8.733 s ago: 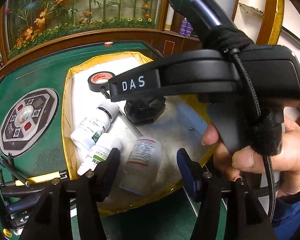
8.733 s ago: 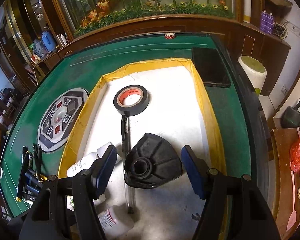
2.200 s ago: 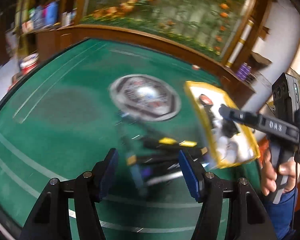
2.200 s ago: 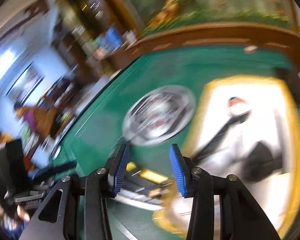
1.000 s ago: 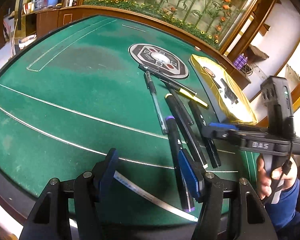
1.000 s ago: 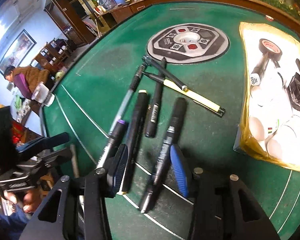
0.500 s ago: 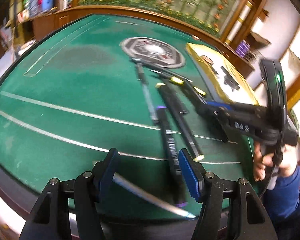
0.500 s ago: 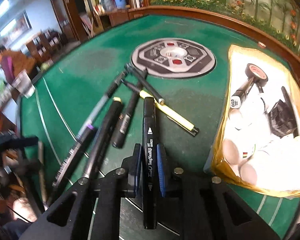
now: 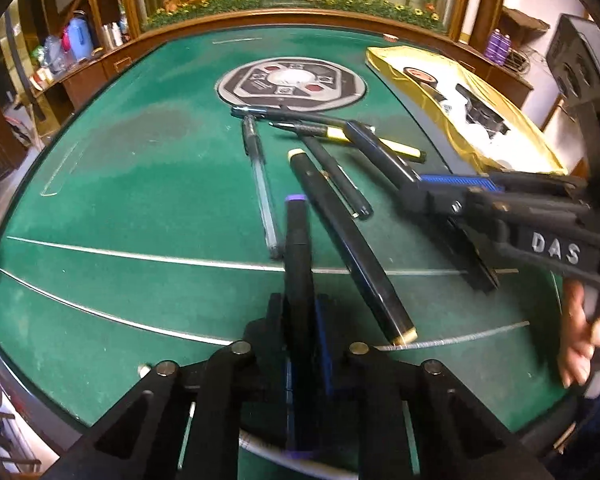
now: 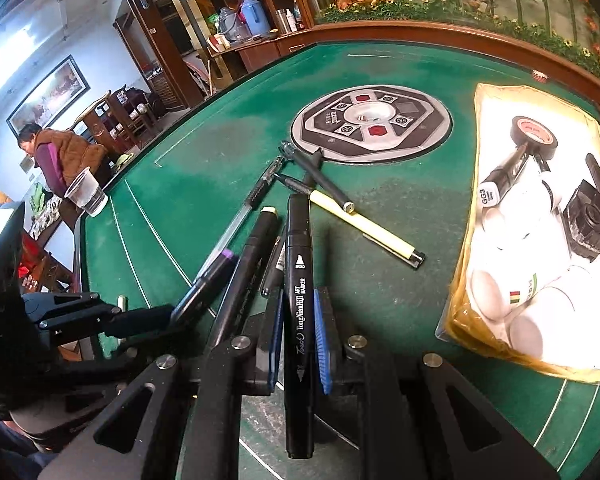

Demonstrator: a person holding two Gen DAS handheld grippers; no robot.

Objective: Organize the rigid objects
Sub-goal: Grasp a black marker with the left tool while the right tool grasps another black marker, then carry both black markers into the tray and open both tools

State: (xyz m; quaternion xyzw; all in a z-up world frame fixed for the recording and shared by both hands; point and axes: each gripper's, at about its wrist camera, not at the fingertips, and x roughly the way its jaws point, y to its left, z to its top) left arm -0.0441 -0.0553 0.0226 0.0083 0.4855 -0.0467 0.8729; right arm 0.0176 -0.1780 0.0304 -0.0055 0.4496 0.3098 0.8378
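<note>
My left gripper (image 9: 300, 314) is closing on a black marker with a purple cap (image 9: 296, 240); its pads press the barrel, which points away from me over the green table. My right gripper (image 10: 299, 316) is shut on a black art marker (image 10: 298, 264) with white lettering. In the left wrist view the right gripper (image 9: 424, 188) reaches in from the right with that marker. Loose on the felt lie a clear gel pen (image 9: 260, 184), a long black marker with a cream cap (image 9: 340, 232), a thin black pen (image 9: 336, 176) and a yellow pen (image 10: 364, 224).
A yellow-lined tray (image 10: 466, 240) at the right holds white bottles, a tape roll (image 10: 534, 136), a grey marker and a black part. A round grey control panel (image 10: 372, 124) sits mid-table. A plastic cup (image 10: 86, 194) stands at the left table edge, with a person beyond.
My left gripper slid over the purple-capped marker and closed on it. My right gripper closed on the black art marker a second ago and has kept hold of it, barely moving.
</note>
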